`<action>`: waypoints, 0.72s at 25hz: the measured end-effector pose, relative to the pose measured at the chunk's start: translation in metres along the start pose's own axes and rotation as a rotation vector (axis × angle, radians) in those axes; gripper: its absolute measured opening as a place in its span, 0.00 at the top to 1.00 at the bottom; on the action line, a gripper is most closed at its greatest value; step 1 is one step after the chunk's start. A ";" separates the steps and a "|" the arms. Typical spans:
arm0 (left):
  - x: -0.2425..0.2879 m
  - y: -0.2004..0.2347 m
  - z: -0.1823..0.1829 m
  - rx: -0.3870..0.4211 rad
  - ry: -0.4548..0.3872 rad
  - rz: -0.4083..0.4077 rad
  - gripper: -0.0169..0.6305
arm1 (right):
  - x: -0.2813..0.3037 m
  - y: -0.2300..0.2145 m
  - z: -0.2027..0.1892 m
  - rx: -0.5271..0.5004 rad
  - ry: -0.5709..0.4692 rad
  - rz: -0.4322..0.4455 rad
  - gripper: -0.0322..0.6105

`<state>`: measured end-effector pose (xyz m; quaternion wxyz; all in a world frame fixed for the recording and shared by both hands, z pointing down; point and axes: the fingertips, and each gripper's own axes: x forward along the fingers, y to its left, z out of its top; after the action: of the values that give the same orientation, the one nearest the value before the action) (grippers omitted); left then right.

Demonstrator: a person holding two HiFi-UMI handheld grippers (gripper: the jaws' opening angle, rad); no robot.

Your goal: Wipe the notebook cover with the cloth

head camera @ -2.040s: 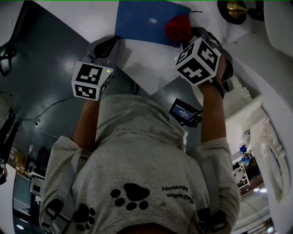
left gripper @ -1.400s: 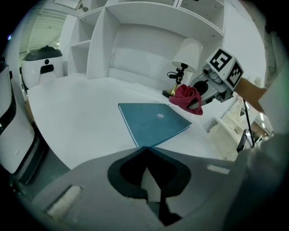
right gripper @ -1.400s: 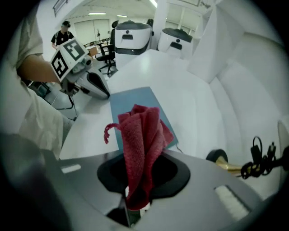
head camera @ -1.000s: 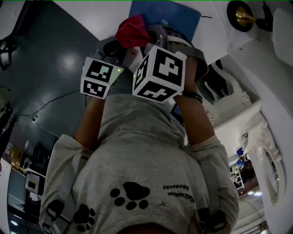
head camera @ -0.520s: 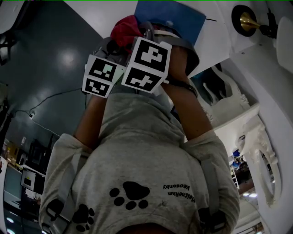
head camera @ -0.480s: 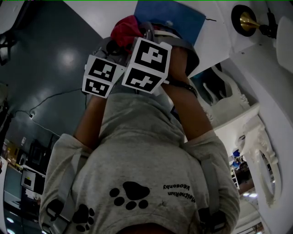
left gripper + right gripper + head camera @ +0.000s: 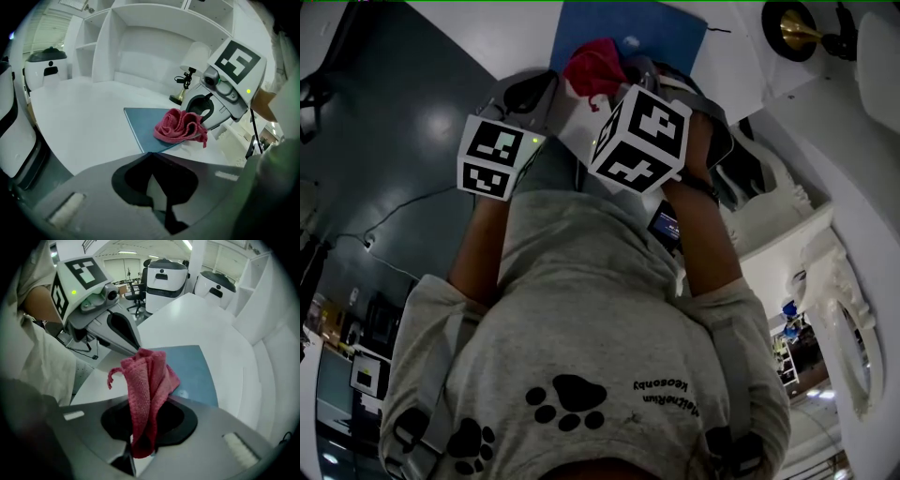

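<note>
A blue notebook (image 7: pixel 649 28) lies flat on the white table (image 7: pixel 492 37). My right gripper (image 7: pixel 617 82) is shut on a bunched red cloth (image 7: pixel 592 66), which rests on the near left part of the cover. In the right gripper view the cloth (image 7: pixel 147 380) sticks out of the jaws over the notebook (image 7: pixel 190 369). The left gripper (image 7: pixel 528 97) hovers just left of it at the table's near edge, shut with nothing in it. The left gripper view shows the cloth (image 7: pixel 180 125) on the notebook (image 7: pixel 145 124), with the right gripper (image 7: pixel 208 105) behind.
A brass lamp (image 7: pixel 787 23) stands on the white surface at the far right. White shelving (image 7: pixel 154 42) backs the table. White robot units (image 7: pixel 161 275) stand beyond the table's far end. Dark floor (image 7: pixel 394 131) lies left of the table edge.
The right gripper swept the cloth from the notebook's right side to past its left edge. In the last half second it came back right onto the cover. The left gripper barely moved.
</note>
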<state>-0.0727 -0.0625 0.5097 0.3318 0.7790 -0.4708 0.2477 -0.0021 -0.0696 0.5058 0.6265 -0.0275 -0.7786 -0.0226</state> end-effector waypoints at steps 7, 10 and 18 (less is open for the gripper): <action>0.001 -0.002 -0.002 -0.003 0.015 0.001 0.98 | -0.009 -0.004 -0.051 0.088 0.049 -0.017 0.83; 0.000 -0.002 -0.001 -0.005 0.022 0.007 0.98 | -0.014 -0.006 -0.069 0.137 0.062 -0.023 0.83; 0.001 -0.002 -0.002 0.001 0.035 0.017 0.98 | -0.022 -0.007 -0.118 0.252 0.105 -0.041 0.83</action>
<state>-0.0707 -0.0611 0.5108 0.3374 0.7707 -0.4713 0.2646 0.1168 -0.0851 0.5094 0.6644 0.0688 -0.7417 0.0612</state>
